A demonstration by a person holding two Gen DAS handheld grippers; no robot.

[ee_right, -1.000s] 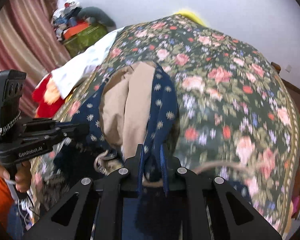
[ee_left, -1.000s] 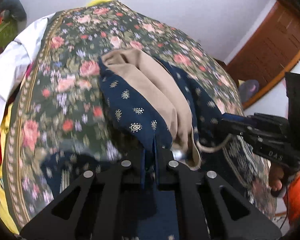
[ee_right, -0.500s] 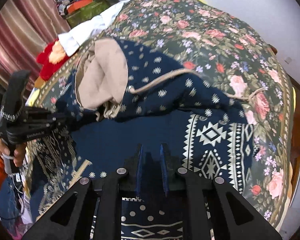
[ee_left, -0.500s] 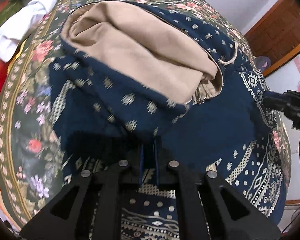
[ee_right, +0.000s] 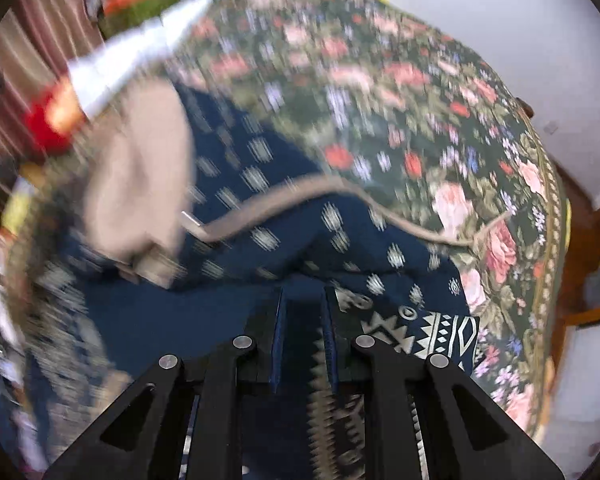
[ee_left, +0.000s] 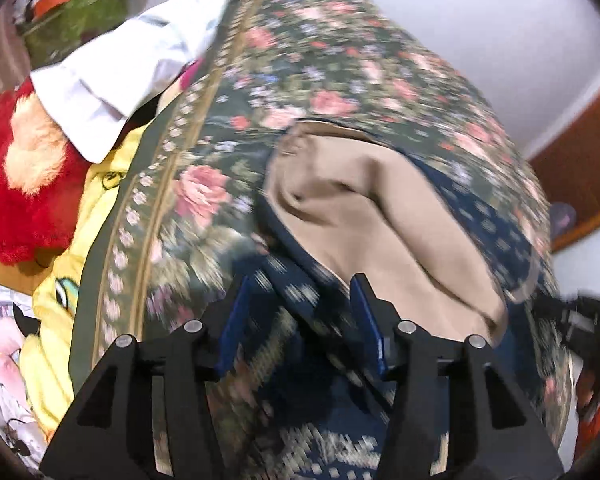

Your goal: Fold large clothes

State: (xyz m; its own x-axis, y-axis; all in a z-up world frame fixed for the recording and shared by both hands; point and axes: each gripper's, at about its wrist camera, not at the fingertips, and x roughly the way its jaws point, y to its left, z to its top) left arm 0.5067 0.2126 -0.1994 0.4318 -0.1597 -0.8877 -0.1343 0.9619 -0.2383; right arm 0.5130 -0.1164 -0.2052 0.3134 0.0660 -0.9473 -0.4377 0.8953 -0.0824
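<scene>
A navy patterned hooded garment [ee_left: 324, 392] with a tan lining [ee_left: 380, 220] lies on a floral bedspread [ee_left: 204, 184]. My left gripper [ee_left: 302, 300] is open, its jaws wide apart over the garment's navy edge. In the right wrist view the garment [ee_right: 268, 216] lies spread, its tan hood lining [ee_right: 140, 176] at left and a tan drawstring [ee_right: 300, 196] across it. My right gripper [ee_right: 303, 312] has its jaws a small way apart over the patterned hem; both views are motion-blurred.
A white cloth [ee_left: 120, 76], a red plush toy [ee_left: 24, 184] and yellow fabric [ee_left: 56, 300] lie off the bed's left side. A green box [ee_left: 76, 20] sits at the far left. A wooden door [ee_left: 580, 168] is at right.
My left gripper has opened and let go of the garment's navy edge. The right jaws have parted a little. Both cameras have swung, and the garment now rests on the bed.
</scene>
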